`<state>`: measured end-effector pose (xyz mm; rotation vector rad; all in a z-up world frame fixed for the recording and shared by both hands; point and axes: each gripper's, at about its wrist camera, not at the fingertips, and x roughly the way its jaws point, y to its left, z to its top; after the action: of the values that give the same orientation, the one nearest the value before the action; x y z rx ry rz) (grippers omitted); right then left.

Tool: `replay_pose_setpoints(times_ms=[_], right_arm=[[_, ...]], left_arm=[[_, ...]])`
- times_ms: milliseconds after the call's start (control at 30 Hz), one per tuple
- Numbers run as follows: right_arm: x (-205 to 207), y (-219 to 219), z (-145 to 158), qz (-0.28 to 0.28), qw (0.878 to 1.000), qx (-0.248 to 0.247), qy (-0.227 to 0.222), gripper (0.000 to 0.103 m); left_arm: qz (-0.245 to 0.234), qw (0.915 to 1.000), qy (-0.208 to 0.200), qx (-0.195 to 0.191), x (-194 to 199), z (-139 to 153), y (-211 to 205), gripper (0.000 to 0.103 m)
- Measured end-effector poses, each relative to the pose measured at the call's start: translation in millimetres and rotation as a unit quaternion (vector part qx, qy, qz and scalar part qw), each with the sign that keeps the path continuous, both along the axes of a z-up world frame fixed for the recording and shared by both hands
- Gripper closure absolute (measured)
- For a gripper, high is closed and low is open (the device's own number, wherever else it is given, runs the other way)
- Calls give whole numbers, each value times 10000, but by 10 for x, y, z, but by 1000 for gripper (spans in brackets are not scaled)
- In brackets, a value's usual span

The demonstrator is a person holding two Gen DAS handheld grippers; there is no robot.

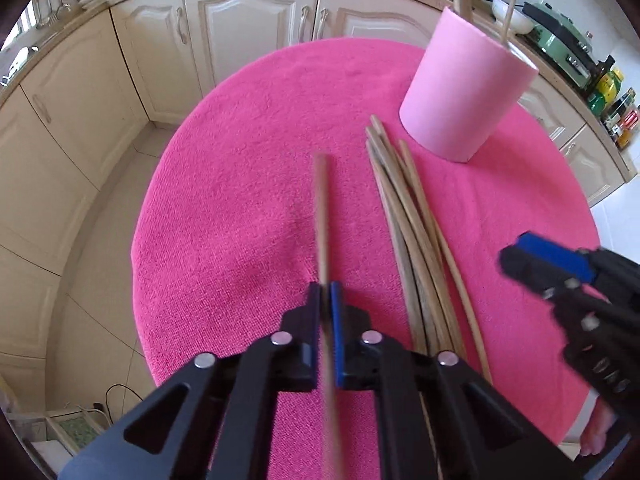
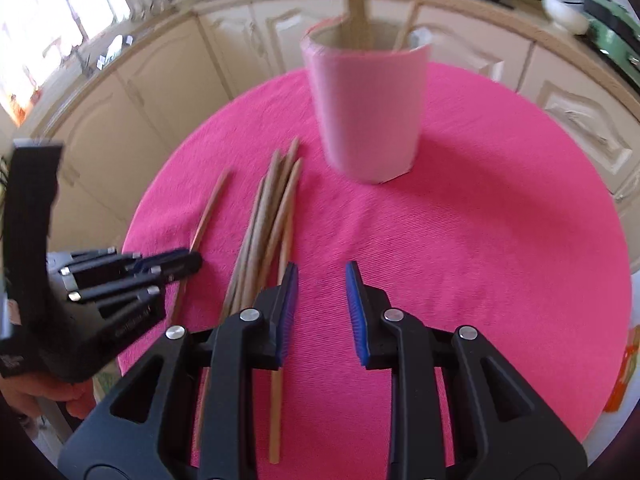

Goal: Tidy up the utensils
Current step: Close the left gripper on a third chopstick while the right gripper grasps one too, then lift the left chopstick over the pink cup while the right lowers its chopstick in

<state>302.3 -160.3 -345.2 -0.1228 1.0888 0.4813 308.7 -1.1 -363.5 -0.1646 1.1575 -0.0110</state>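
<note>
On a round pink cloth (image 1: 248, 160) stands a pale pink cup (image 1: 464, 88) with wooden utensils sticking up out of it. Beside it lies a bundle of several wooden chopsticks (image 1: 404, 216). My left gripper (image 1: 325, 288) is shut on a single chopstick (image 1: 322, 208) that points away from me, left of the bundle. In the right wrist view the cup (image 2: 368, 112) is ahead and the bundle (image 2: 272, 216) lies at the left. My right gripper (image 2: 322, 276) is open above bare cloth (image 2: 480, 240), just right of the bundle, with nothing between its pads. The left gripper (image 2: 192, 262) shows at far left.
Cream cabinets (image 1: 248, 12) and a worktop curve round behind the table. A green appliance (image 1: 560, 28) and bottles (image 1: 608, 88) stand on the worktop at the right. Tiled floor (image 1: 100, 280) lies below the table's left edge. A person's hand (image 2: 60, 396) holds the left gripper.
</note>
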Motion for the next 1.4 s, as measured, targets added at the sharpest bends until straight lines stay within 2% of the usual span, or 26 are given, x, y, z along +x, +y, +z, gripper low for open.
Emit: replay_pose_setpoints(times_ms=[167, 433, 667, 733, 900, 1167, 1400], right_arm=[[62, 190, -118, 181, 9987, -327, 335, 78], [141, 425, -196, 280, 9940, -871, 606, 79], [158, 535, -165, 203, 9903, -1132, 780, 91], [179, 530, -145, 156, 9902, -1076, 878, 95], [271, 352, -100, -46, 9902, -807, 1142, 97], [194, 20, 64, -398, 9918, -521, 1099, 98], [172, -406, 262, -939, 9914, 68, 914, 98]], left_arm=[[96, 9994, 58, -323, -4, -13, 69, 97], [3, 9996, 86, -283, 69, -57, 111, 97], [-47, 9994, 134, -327, 106, -72, 155, 98], [-57, 9993, 142, -343, 126, -74, 153, 98], [-76, 9990, 166, -407, 147, -78, 164, 98], [-256, 9985, 101, -466, 109, 18, 87, 98], [-453, 9970, -279, -566, 113, 318, 37, 98]])
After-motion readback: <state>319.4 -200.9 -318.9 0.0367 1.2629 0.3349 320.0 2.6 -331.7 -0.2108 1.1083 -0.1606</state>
